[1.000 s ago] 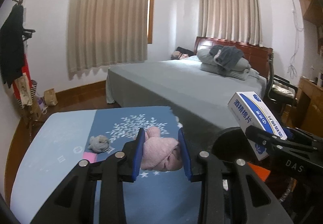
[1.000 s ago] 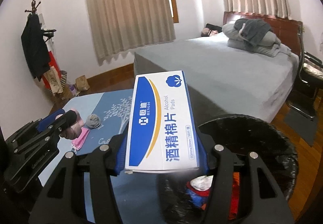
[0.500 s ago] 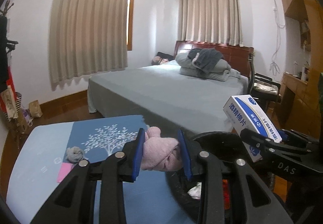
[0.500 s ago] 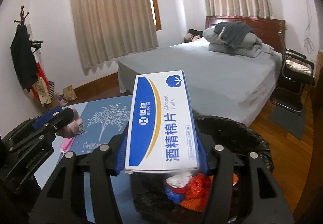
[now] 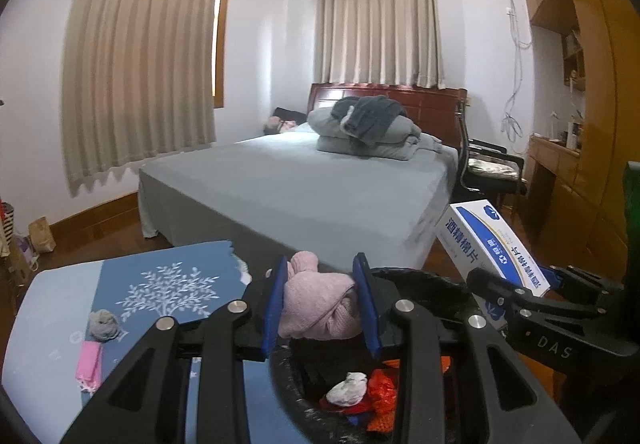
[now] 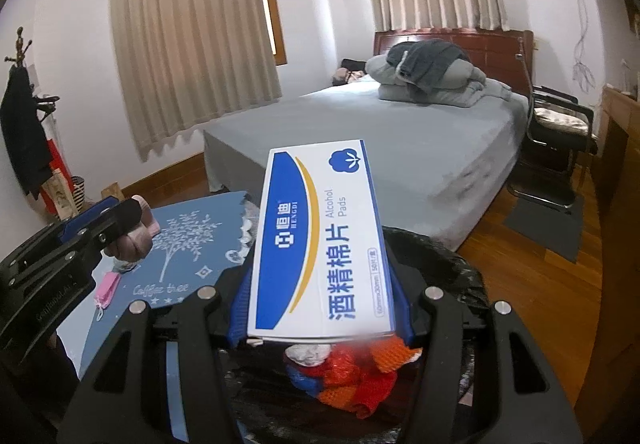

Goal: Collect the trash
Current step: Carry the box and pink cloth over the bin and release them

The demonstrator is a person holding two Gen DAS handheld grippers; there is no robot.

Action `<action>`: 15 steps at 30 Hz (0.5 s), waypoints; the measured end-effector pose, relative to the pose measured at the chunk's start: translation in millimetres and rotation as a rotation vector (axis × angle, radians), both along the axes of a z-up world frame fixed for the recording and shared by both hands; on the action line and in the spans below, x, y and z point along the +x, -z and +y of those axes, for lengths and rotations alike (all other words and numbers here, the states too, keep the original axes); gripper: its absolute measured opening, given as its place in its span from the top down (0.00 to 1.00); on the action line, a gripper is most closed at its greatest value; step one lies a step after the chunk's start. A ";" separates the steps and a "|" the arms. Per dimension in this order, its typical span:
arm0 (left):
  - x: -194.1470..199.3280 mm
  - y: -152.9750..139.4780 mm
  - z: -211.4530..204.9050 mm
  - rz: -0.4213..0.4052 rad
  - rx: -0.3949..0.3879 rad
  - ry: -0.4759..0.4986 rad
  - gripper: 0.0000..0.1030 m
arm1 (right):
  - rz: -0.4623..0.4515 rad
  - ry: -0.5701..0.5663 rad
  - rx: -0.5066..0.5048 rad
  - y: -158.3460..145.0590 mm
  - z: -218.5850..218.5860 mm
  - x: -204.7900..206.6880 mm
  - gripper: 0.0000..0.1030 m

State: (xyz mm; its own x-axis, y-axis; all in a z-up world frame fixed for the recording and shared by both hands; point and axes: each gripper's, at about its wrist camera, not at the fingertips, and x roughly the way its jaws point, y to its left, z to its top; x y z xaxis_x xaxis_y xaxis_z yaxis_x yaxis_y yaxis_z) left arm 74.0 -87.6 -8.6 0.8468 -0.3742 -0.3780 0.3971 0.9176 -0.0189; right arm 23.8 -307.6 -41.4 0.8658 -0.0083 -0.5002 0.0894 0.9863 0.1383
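My left gripper (image 5: pixel 322 298) is shut on a rolled pink cloth (image 5: pixel 320 304) and holds it above the near rim of a black-lined trash bin (image 5: pixel 424 280). My right gripper (image 6: pixel 320 308) is shut on a white and blue alcohol pads box (image 6: pixel 320 240), held over the same bin (image 6: pixel 440 256). Red, orange and white trash (image 6: pixel 352 376) lies inside it. In the left wrist view the box (image 5: pixel 492 244) hangs at the right. In the right wrist view the pink cloth (image 6: pixel 138 234) shows at the left.
A blue cloth-covered table (image 5: pixel 52 324) at the left carries a grey wad (image 5: pixel 103 325) and a pink mask (image 5: pixel 89 362). A grey bed (image 5: pixel 304 184) stands behind the bin, a black chair (image 5: pixel 492 168) and wooden cabinets (image 5: pixel 580 148) at the right.
Both grippers have swung rightward off the table toward the bin, each keeping its load. The bin's inside and its trash have come into view beneath them.
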 end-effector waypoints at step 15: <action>12.9 17.5 -40.5 0.031 0.020 0.068 0.68 | 0.024 0.053 0.010 17.3 -34.6 1.1 0.48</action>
